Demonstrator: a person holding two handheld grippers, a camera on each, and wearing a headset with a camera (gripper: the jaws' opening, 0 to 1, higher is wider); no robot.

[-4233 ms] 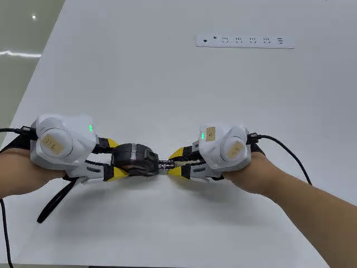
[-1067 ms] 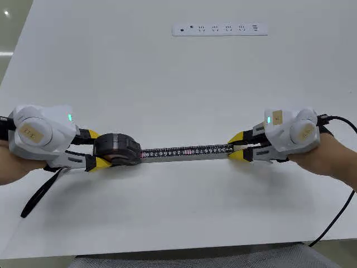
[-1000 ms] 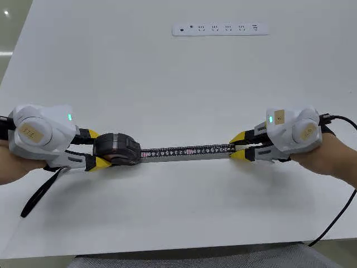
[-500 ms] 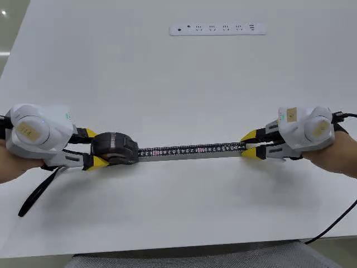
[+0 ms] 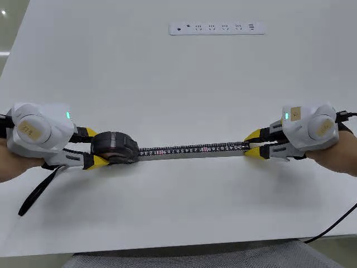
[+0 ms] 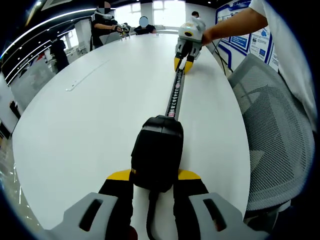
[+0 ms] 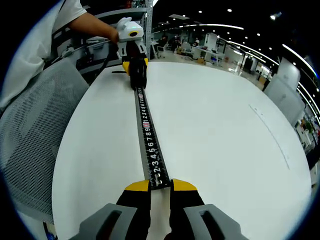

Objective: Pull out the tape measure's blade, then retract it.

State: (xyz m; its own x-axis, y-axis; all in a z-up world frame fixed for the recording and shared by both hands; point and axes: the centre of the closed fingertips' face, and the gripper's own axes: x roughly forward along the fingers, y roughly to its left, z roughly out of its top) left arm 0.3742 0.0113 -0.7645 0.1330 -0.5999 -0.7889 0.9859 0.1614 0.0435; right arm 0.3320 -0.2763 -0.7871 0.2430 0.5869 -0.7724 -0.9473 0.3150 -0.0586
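Observation:
A black tape measure case (image 5: 115, 147) rests on the white table, clamped between the yellow-tipped jaws of my left gripper (image 5: 96, 148); in the left gripper view the case (image 6: 157, 151) sits between the jaws of that gripper (image 6: 154, 176). Its dark numbered blade (image 5: 192, 149) stretches rightward across the table to my right gripper (image 5: 254, 144), which is shut on the blade's end. The right gripper view has the blade (image 7: 149, 146) running away from the pinching right gripper (image 7: 160, 186) toward the case (image 7: 137, 75). The other gripper (image 6: 183, 61) appears far off in the left gripper view.
A white power strip (image 5: 217, 28) lies at the far side of the table (image 5: 178, 78). A black strap (image 5: 36, 192) trails from the left gripper near the front edge. A grey mesh chair (image 6: 272, 130) stands beside the table. A cable (image 5: 334, 220) hangs at the right.
Since four seconds ago the grippers have moved far apart and the blade has come out of the case. In the last second my right gripper has moved further right, lengthening the blade.

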